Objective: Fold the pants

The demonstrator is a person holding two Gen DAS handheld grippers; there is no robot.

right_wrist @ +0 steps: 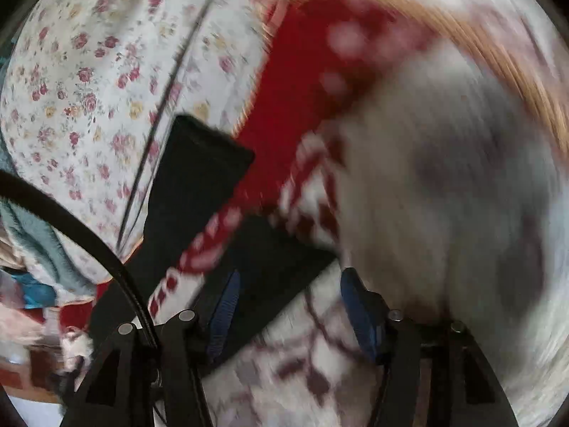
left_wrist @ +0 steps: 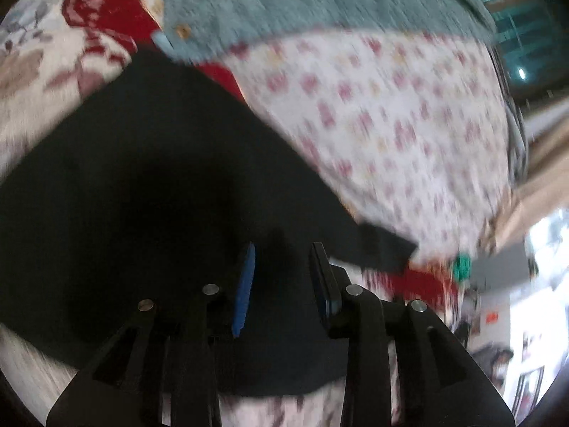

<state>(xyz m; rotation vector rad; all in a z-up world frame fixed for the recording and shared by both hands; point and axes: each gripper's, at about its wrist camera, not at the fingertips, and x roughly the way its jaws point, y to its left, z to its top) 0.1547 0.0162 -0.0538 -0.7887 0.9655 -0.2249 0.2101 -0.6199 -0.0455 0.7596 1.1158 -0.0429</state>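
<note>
So the black fabric pants (left_wrist: pixel 149 192) are spread over the red-and-white patterned fleece blanket (left_wrist: pixel 81 49), with one leg end reaching toward the white floral-print pillow (left_wrist: pixel 391 114) next to them. Both views are pretty smeared.

Biggest risk I'd guess: neither gripper has hold of anything. The left gripper (left_wrist: pixel 282 267) hangs over the pants with its blue pads partly apart and nothing pinched, so any fold could flop back. The right gripper (right_wrist: pixel 288 284) is wide apart, with a corner of the pants just past its left pad; close carelessly and it might grab blanket along with the pants, or only one layer. There's also a black cable (right_wrist: pixel 89 235) crossing near the pants that could snag.

Pose-wise, both grippers tilt downward at the pants, the right one more steeply.
</note>
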